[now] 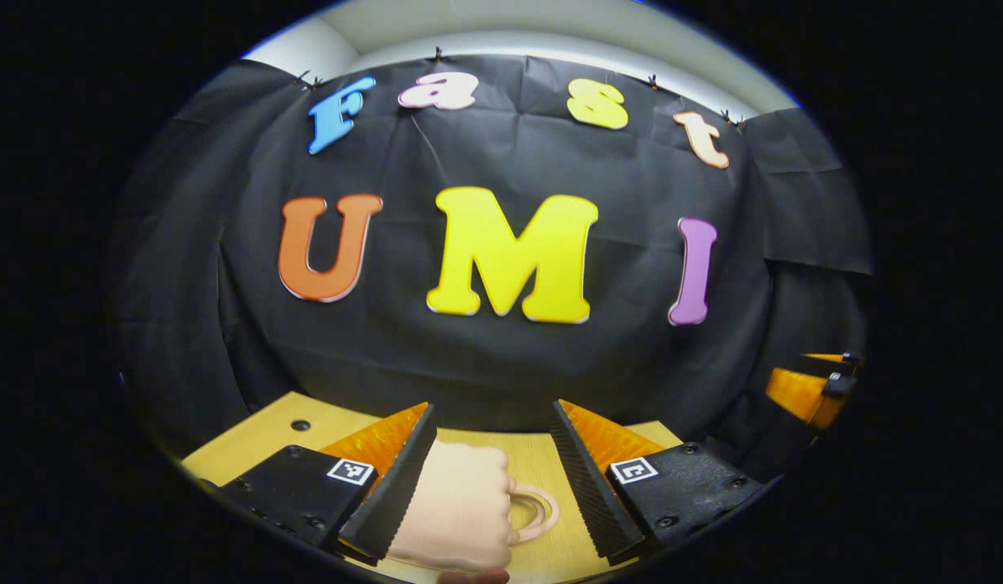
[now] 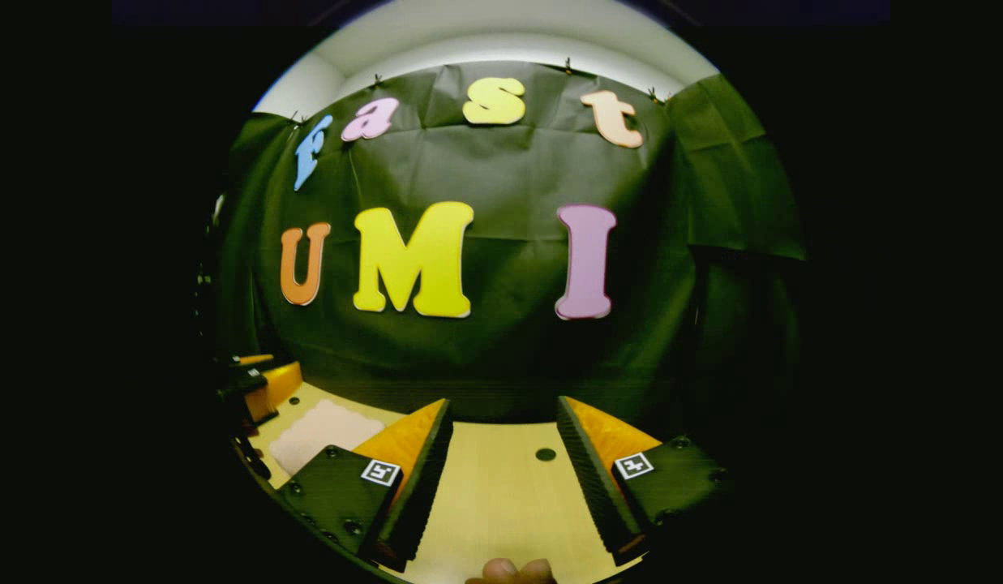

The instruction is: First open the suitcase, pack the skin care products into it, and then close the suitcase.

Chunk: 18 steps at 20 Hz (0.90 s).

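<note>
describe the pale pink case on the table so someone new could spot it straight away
Start at the light wooden table below the black cloth wall. Near its front edge, between the left gripper's open black fingers, lies a small pale pink suitcase, its looped handle pointing right. It is the one soft pink, ribbed thing against bare wood and orange-and-black grippers.

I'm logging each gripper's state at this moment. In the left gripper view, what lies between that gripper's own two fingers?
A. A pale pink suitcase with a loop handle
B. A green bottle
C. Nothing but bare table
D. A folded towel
A. The pale pink suitcase, its loop handle pointing right, lies on the wooden table between the spread fingers of the left gripper, which do not press on it.
</note>
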Each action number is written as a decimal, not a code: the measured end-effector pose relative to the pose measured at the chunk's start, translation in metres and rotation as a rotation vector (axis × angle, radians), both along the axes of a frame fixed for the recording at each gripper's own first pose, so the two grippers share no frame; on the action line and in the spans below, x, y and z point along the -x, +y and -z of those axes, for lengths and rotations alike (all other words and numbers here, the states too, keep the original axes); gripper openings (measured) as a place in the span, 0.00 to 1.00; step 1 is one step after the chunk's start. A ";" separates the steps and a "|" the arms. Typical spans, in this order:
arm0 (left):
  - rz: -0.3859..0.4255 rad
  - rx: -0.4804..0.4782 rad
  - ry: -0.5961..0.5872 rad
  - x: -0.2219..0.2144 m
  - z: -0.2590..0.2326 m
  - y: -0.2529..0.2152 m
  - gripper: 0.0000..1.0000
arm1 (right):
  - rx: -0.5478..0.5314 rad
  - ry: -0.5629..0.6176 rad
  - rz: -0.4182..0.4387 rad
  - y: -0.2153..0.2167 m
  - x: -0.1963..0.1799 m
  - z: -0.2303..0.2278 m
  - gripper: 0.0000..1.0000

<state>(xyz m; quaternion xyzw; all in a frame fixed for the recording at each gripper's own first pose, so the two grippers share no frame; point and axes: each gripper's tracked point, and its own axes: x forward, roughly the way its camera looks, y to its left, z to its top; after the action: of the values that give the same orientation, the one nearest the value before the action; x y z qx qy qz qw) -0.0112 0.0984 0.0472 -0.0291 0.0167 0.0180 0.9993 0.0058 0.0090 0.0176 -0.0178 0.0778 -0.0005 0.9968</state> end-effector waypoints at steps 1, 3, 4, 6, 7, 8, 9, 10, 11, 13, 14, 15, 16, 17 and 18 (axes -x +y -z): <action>-0.002 -0.004 -0.019 0.008 -0.010 0.002 0.90 | 0.002 -0.017 -0.013 0.013 0.000 -0.008 0.77; -0.004 -0.004 -0.032 0.024 -0.024 0.008 0.90 | -0.005 -0.055 -0.020 0.031 0.001 -0.023 0.77; -0.005 0.000 -0.030 0.030 -0.027 0.009 0.90 | -0.010 -0.078 -0.019 0.037 0.002 -0.031 0.76; -0.006 0.003 -0.027 0.036 -0.029 0.013 0.90 | -0.018 -0.102 -0.013 0.046 0.007 -0.037 0.74; -0.006 -0.001 -0.028 0.036 -0.026 0.011 0.90 | -0.024 -0.105 -0.014 0.051 0.010 -0.038 0.74; -0.009 -0.008 -0.029 0.037 -0.025 0.011 0.90 | -0.028 -0.105 -0.016 0.054 0.012 -0.038 0.74; -0.007 -0.010 -0.027 0.037 -0.024 0.011 0.90 | -0.030 -0.103 -0.015 0.057 0.013 -0.037 0.74; -0.006 -0.012 -0.025 0.037 -0.022 0.012 0.90 | -0.029 -0.100 -0.014 0.058 0.014 -0.036 0.74; -0.007 -0.013 -0.022 0.036 -0.021 0.012 0.90 | -0.031 -0.098 -0.013 0.059 0.015 -0.035 0.75; -0.002 -0.004 -0.019 0.034 -0.021 0.013 0.90 | -0.043 -0.103 -0.013 0.061 0.015 -0.037 0.74; 0.006 0.008 -0.022 0.033 -0.021 0.013 0.90 | -0.040 -0.112 -0.013 0.061 0.014 -0.038 0.74; 0.010 0.014 -0.018 0.031 -0.020 0.011 0.90 | -0.033 -0.116 -0.009 0.060 0.012 -0.039 0.74; 0.006 0.009 -0.009 0.030 -0.017 0.011 0.90 | -0.030 -0.121 -0.016 0.063 0.011 -0.039 0.74; 0.000 0.007 -0.002 0.030 -0.015 0.013 0.90 | -0.028 -0.122 -0.025 0.067 0.010 -0.040 0.74; 0.000 0.016 -0.001 0.030 -0.015 0.013 0.90 | -0.025 -0.121 -0.034 0.070 0.010 -0.038 0.74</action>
<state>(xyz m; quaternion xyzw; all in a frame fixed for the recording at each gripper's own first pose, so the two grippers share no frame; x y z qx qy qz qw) -0.0412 0.1115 0.0623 -0.0369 0.0163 0.0179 0.9990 -0.0038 0.0787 0.0556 -0.0065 0.0171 0.0164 0.9997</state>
